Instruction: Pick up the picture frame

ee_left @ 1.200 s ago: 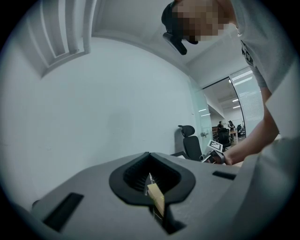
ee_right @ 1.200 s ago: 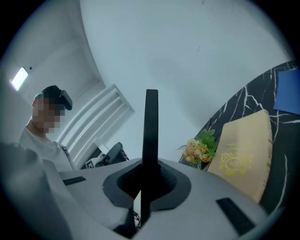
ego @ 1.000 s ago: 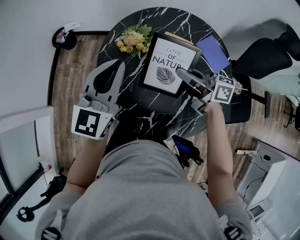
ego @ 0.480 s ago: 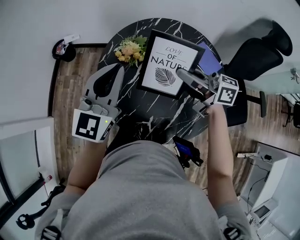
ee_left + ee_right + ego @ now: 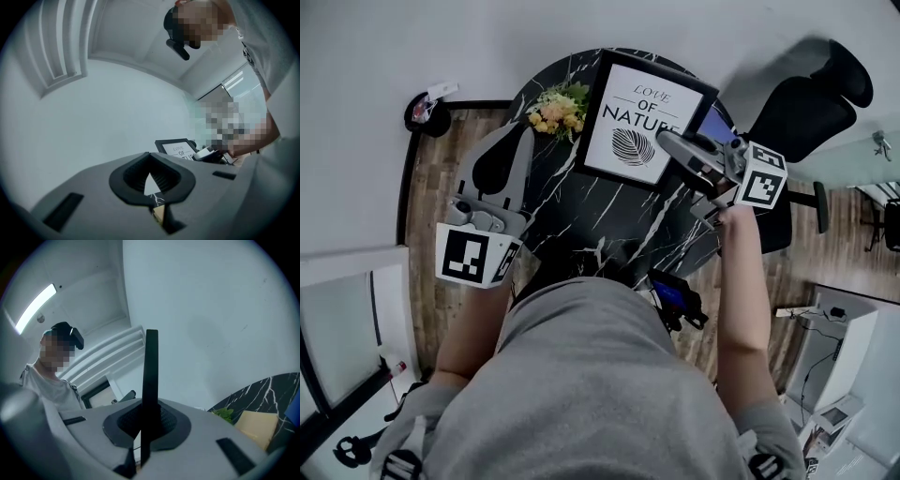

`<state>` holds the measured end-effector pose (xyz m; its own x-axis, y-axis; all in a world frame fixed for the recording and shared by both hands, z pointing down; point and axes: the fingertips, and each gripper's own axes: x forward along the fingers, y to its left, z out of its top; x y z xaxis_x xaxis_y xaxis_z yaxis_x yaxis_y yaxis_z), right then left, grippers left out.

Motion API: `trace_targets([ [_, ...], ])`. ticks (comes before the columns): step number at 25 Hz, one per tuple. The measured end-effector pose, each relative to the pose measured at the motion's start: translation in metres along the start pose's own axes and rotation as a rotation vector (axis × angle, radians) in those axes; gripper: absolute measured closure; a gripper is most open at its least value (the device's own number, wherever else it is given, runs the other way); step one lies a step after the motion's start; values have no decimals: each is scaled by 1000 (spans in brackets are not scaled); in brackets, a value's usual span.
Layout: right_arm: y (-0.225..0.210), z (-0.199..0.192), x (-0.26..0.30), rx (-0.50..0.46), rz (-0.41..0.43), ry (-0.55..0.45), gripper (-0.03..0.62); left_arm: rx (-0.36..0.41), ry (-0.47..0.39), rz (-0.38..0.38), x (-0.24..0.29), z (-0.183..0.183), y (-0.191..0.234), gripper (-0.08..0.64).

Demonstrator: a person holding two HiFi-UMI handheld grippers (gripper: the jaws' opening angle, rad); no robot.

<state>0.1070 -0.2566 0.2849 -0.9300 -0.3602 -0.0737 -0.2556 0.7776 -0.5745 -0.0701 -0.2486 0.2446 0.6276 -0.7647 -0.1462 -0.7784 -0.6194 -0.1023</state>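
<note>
Picture frame, edge pinched in right gripper — above table

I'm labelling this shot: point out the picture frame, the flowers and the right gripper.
picture frame (image 5: 636, 112), head view, its white print.
flowers (image 5: 555, 103), head view, middle of the bunch.
right gripper (image 5: 666, 142), head view, between its fingertips.

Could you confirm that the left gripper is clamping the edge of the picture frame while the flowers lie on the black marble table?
Not quite: it is the right gripper that clamps the picture frame's edge, as the right gripper view shows. The flowers do lie on the black marble table.
</note>
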Motion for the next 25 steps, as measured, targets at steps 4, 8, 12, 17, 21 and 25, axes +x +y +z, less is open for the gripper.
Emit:
trace_targets([
  [4, 12, 9, 1, -39, 8, -3, 555, 7, -1, 6, -5, -1, 4, 554],
  [8, 28, 16, 3, -77, 25, -11, 557, -11, 6, 7, -11, -10, 5, 554],
  [12, 37, 20, 6, -114, 34, 1, 557, -17, 14, 6, -10, -16, 4, 554],
  [17, 42, 23, 6, -148, 52, 7, 557, -28, 12, 4, -1, -21, 2, 554],
  [21, 43, 24, 7, -170, 52, 14, 555, -33, 12, -1, 4, -22, 3, 553],
  [25, 44, 24, 6, -170, 53, 7, 557, -38, 18, -9, 5, -23, 2, 554],
])
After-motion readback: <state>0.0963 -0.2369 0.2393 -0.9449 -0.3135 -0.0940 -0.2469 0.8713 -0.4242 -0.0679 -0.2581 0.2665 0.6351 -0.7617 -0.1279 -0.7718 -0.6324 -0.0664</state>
